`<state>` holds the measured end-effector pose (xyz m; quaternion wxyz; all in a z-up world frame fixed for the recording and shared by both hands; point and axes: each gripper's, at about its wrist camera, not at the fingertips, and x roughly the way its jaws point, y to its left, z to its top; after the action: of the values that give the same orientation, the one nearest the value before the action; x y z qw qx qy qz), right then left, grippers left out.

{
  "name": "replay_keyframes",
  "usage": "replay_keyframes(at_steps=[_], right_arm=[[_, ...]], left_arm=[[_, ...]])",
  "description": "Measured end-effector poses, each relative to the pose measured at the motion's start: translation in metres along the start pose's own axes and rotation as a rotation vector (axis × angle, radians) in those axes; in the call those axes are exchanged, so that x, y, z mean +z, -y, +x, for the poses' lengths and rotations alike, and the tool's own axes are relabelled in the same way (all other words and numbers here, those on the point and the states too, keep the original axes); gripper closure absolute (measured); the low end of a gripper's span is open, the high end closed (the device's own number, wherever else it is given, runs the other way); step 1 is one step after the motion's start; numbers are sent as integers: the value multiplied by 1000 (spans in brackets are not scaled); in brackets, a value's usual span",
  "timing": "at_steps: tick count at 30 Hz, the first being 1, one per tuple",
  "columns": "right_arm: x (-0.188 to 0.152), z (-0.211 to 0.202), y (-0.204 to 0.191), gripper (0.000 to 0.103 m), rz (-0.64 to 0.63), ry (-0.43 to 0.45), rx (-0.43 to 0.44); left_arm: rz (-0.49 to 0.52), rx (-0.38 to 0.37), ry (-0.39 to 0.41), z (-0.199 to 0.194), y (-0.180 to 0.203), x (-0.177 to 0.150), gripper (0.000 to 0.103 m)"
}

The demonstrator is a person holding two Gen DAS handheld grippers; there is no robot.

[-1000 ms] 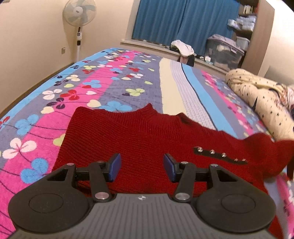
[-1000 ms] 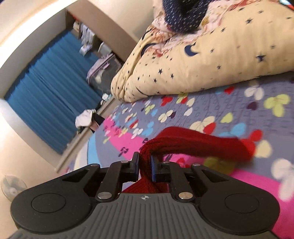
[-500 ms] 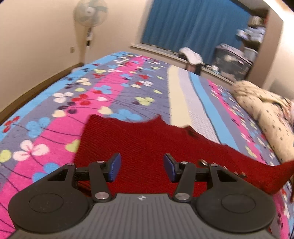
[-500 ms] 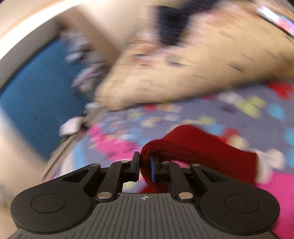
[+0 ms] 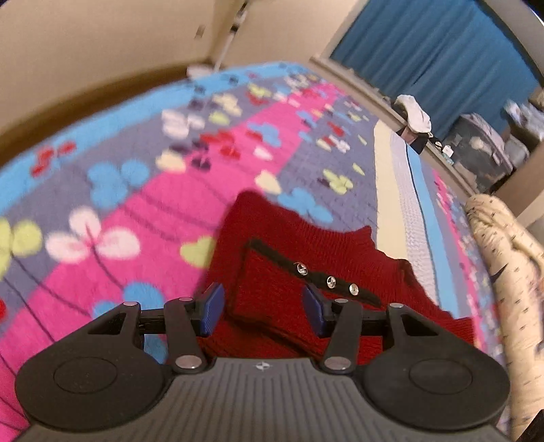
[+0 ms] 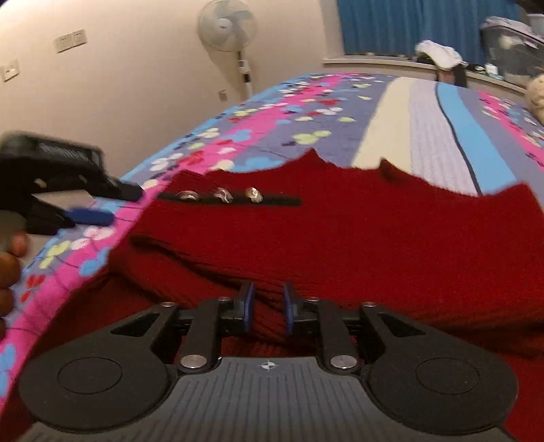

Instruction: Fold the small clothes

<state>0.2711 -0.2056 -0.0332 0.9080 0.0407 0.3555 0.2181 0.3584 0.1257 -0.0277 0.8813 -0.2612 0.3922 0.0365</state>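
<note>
Red knit fills the space ahead of our right claw (image 6: 267, 307), whose blue pads have just been opening: they stand a narrow gap apart with a ridge of the sweater (image 6: 374, 244) between them, and we read the pads as no longer pressing on it, though the view is close and slightly blurred. Our left claw (image 5: 261, 307) sits about half open and holds nothing; it hovers over the near edge of the same garment, with its pads to either side of the folded-over sleeve (image 5: 272, 292).

Moving outward, the sweater lies spread on the bed (image 5: 176, 190), on a bedspread of pink, grey and blue stripes with flower shapes. One sleeve is already laid across the body, its black cuff trim and three shiny studs (image 6: 221, 195) lying near the garment's left edge. The neckline points away from us, toward the blue curtain (image 6: 391, 23). A cream star-print quilt (image 5: 503, 272) lies bunched along the right side of the bed, clear of the sweater.

We judge the fold as begun but far from finished: one sleeve is in and being let go. The other sleeve, which we cannot clearly find, and the halving of the body remain, with some smoothing of the ridges near our right claw.
</note>
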Motion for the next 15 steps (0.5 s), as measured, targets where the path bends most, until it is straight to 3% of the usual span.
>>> replay_keyframes(at_steps=[3,5,8,11,12,15], right_arm=[[10,-24,10,64,82,46,10],[14,-35,25,63,122,67,-43],[13,-51,51,63,191,124,-187],[9,-65,93,59,312,175,-409],[6,-67,108,54,355,175,-485],[-2,-57,141,47,419,153,-540]], left_arm=[[-59,-34,-43,11,-13,3,46],[-73,-46,-41,15,-18,5,47],[-48,-57,-43,24,-17,9,47],[-22,-42,-39,28,-16,10,48],[-17,-36,-36,29,-15,9,48],[44,-7,-20,31,-5,5,48]])
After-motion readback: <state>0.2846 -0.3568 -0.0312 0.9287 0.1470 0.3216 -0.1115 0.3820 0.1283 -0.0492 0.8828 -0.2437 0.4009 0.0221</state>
